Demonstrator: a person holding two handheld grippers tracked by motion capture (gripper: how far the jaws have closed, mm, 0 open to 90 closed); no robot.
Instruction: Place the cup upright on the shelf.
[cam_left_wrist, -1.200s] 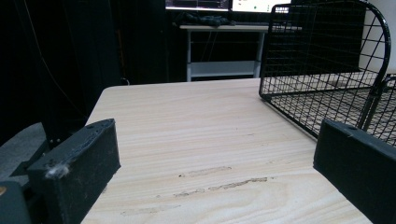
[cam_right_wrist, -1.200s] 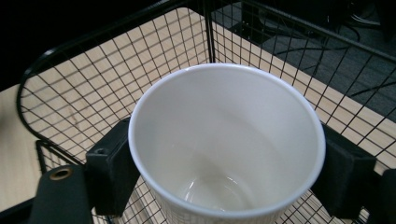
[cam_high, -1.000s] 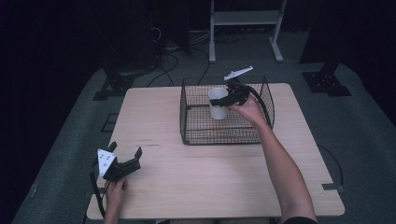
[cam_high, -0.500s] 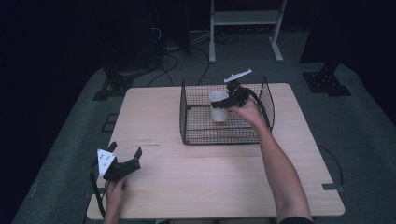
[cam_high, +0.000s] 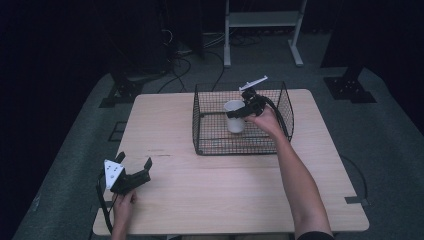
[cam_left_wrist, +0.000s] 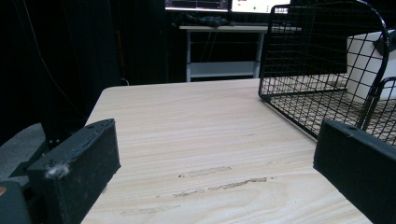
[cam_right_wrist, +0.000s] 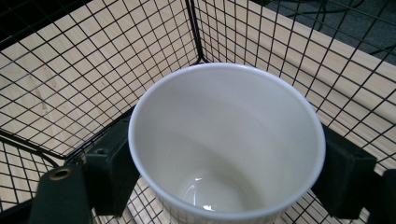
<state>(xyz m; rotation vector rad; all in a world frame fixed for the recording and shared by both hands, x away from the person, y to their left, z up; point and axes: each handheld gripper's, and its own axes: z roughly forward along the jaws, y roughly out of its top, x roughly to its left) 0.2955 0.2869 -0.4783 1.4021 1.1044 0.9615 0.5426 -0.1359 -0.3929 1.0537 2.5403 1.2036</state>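
Right gripper (cam_high: 240, 112): fingers (cam_right_wrist: 109, 163) pinched white cup (cam_right_wrist: 224, 144) by its sides, upright inside wire basket (cam_high: 210, 145), likely for setting down.
Left gripper (cam_high: 134, 169): fingers (cam_left_wrist: 77, 168) spread, nothing between, parked on table (cam_high: 225, 190).

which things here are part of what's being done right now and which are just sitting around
In use:
- white cup, clamped in the right gripper
- wire basket, cup held inside it

Just there:
- left gripper, open, resting on the table
- white stand behind the table
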